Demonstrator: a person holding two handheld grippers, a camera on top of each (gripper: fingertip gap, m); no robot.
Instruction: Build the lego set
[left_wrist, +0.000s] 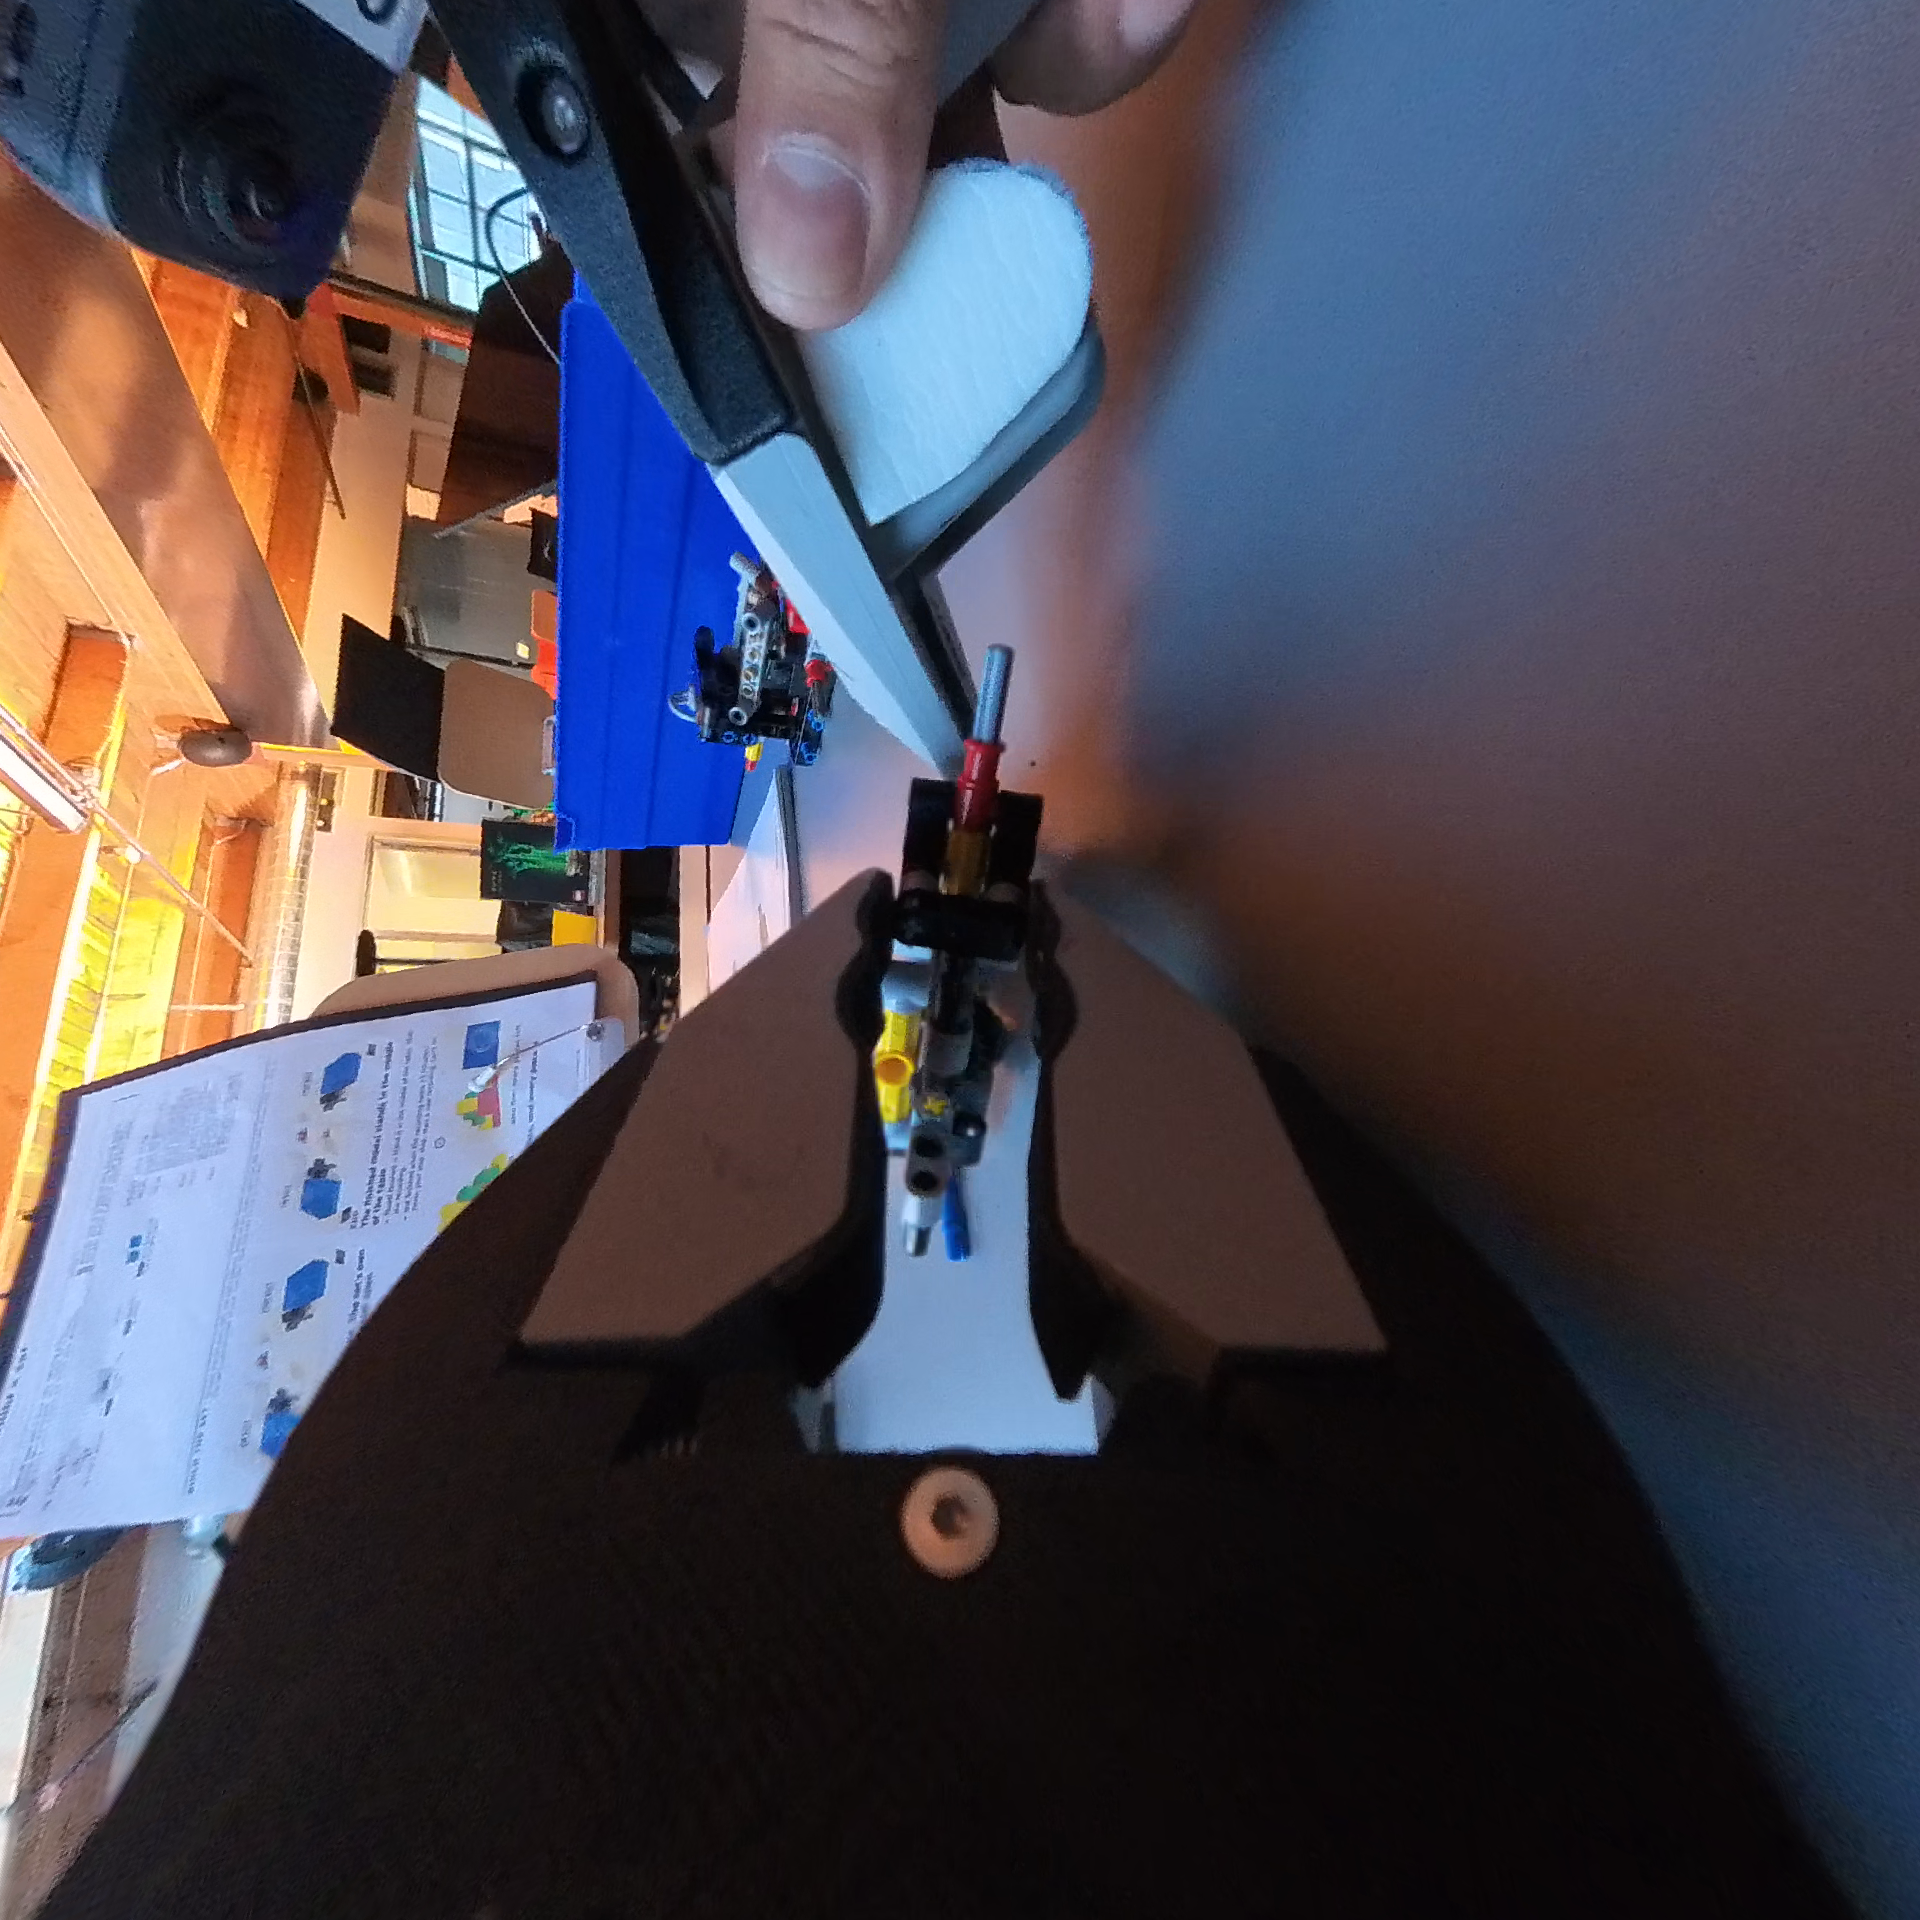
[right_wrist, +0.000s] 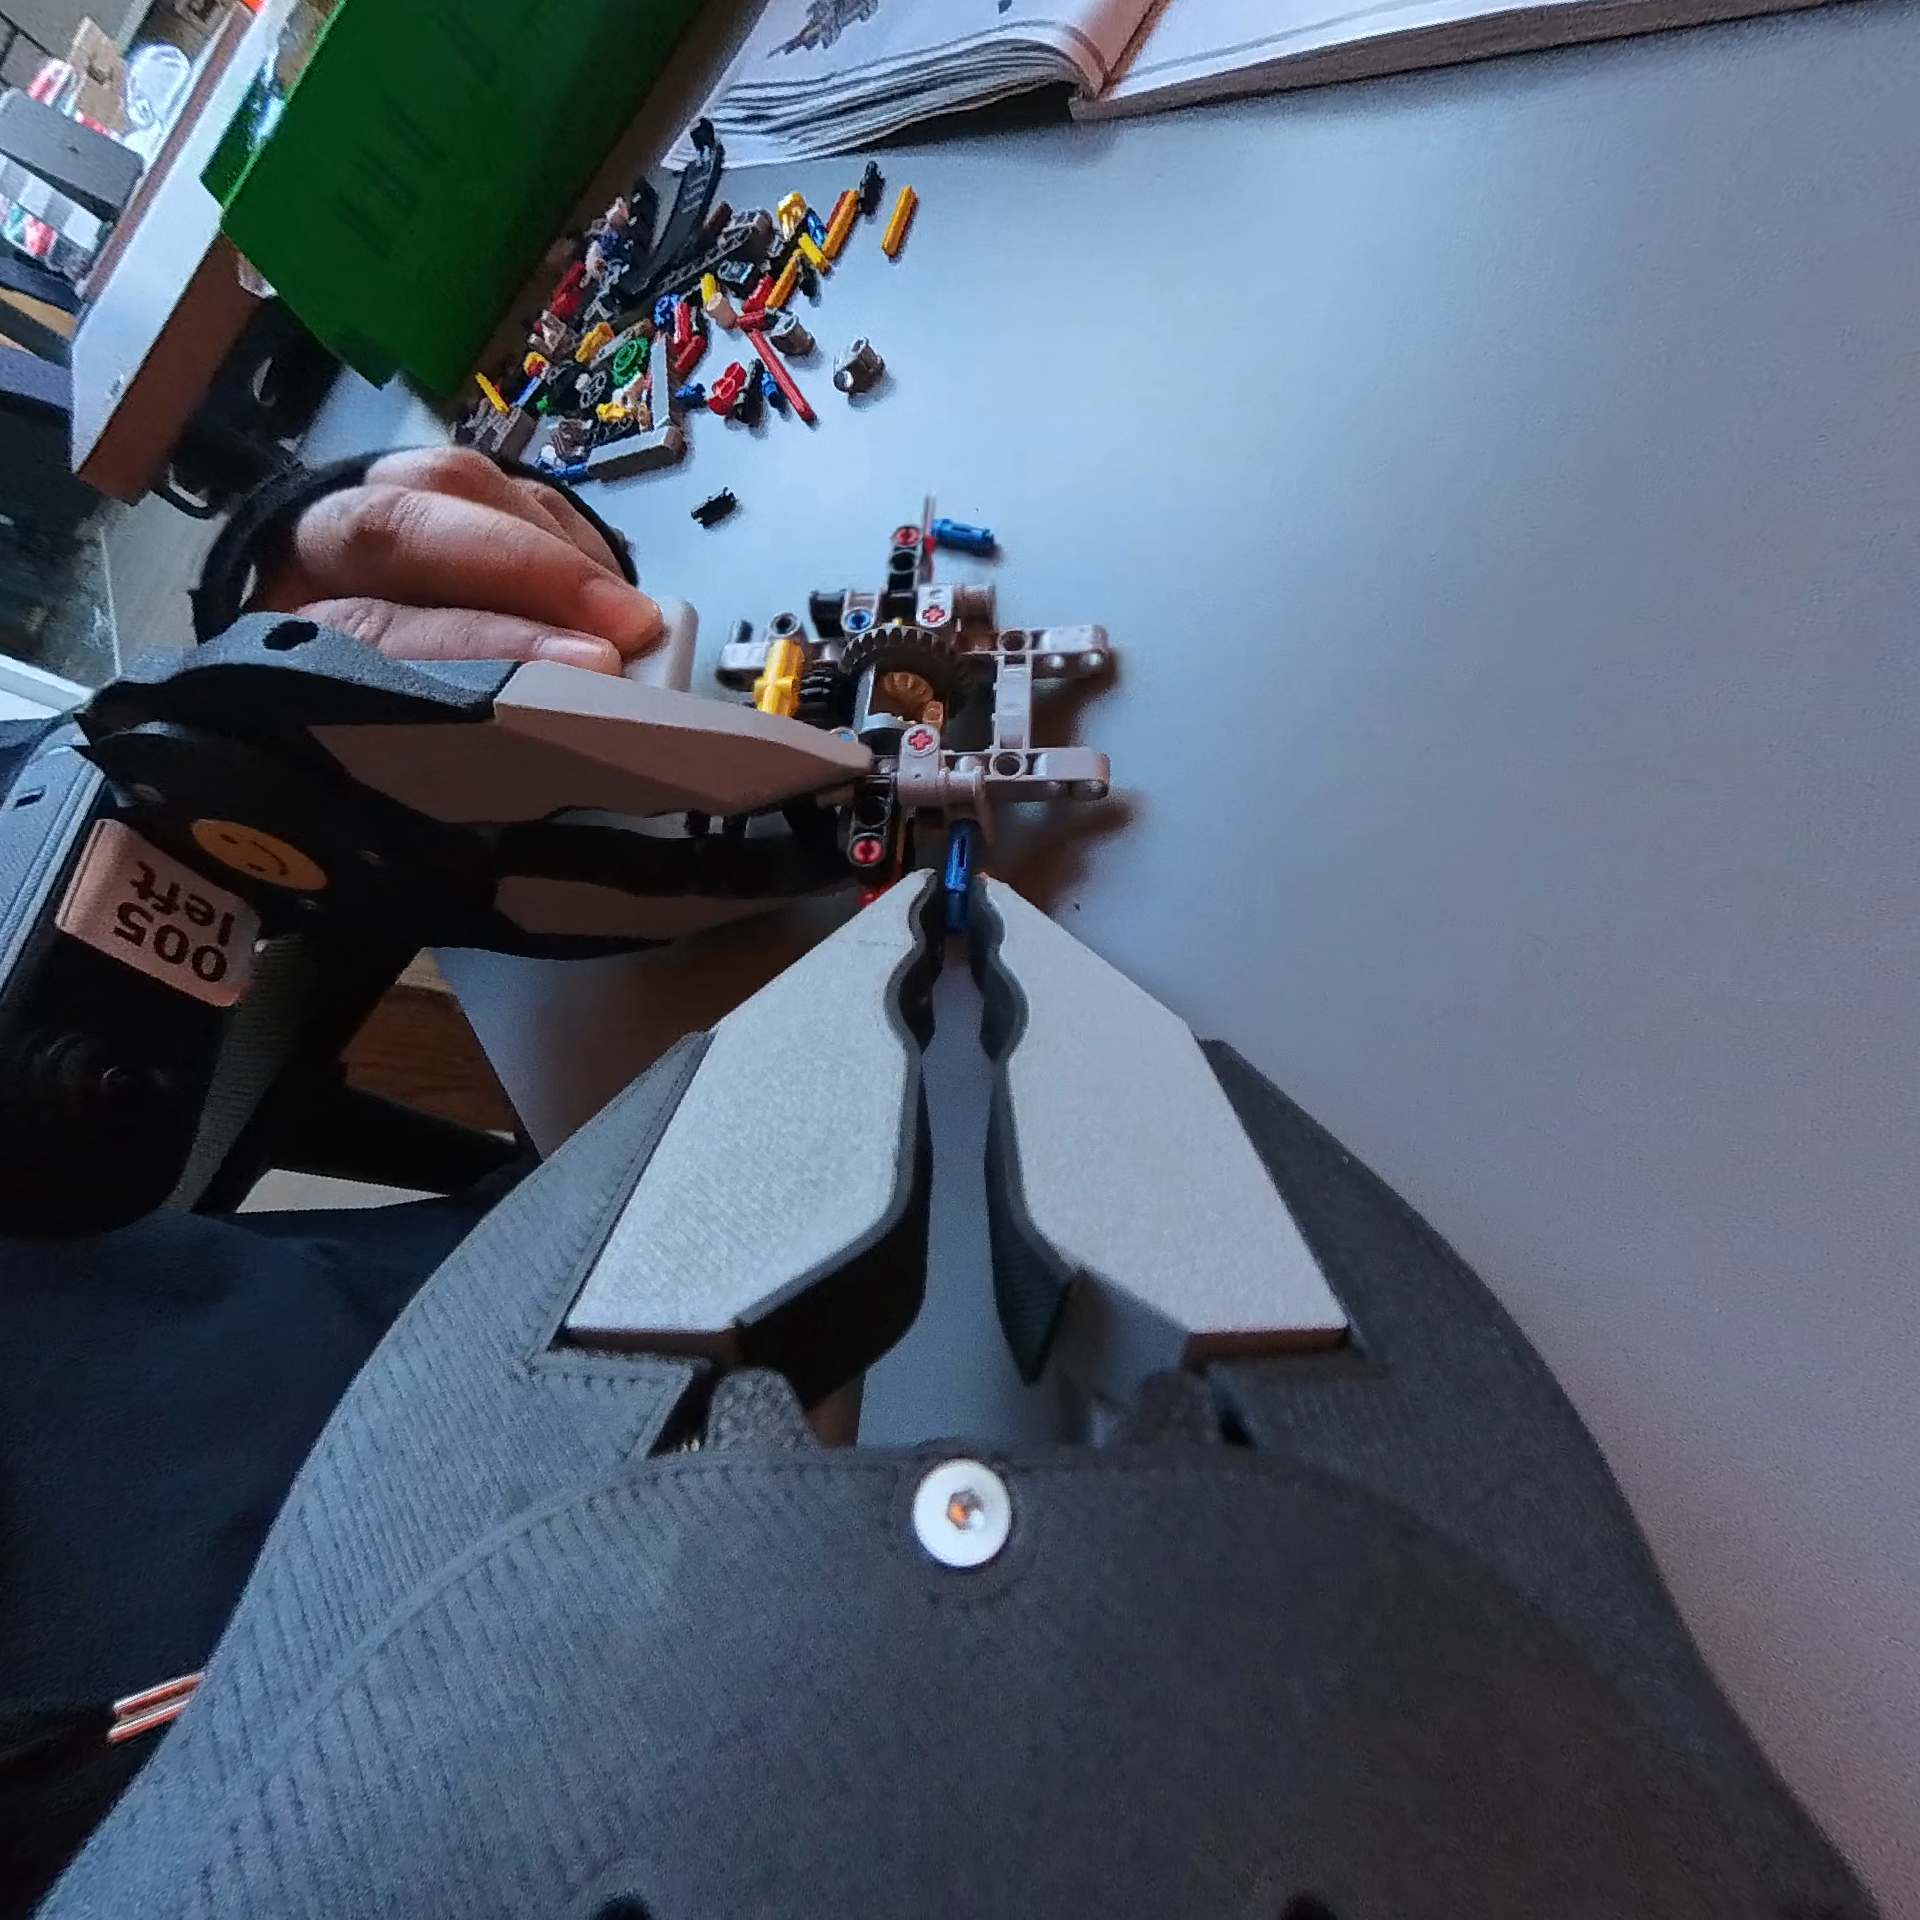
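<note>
Your right gripper (right_wrist: 954, 894) filled the bottom centre of its view, fingers (right_wrist: 1091, 1049) nearly closed, pinching a small blue pin (right_wrist: 956, 883) right at the tips. That pin's far end sat at a grey connector on the near edge of the brick assembly (right_wrist: 997, 707), centre frame, just beyond the tips. Assembly itself was grey beams, a dark gear, a tan gear and a yellow axle piece, lying on the grey table (right_wrist: 1455, 623).

Your left gripper (right_wrist: 831, 821) came in from mid left of the right wrist view, turned on its side, jaws part open and clamped on the left end of the same assembly. Your hand (right_wrist: 457, 561) lay along its upper finger.

From the left wrist view the assembly (left_wrist: 961, 935) sat between the left fingers (left_wrist: 727, 1122) at centre frame, both pads against its black block. A red and grey axle (left_wrist: 982, 748) stuck out past the tips. Right gripper's fingers (left_wrist: 831, 582) entered from the upper left down to that axle.

Loose bricks (right_wrist: 675, 332) were piled upper left of the right wrist view, well apart from both grippers, next to a green box (right_wrist: 436, 177). An open booklet (right_wrist: 987, 52) lay along the top edge. A blue bin (left_wrist: 634, 644) and a printed sheet (left_wrist: 260, 1247) showed at the left of the left wrist view.
</note>
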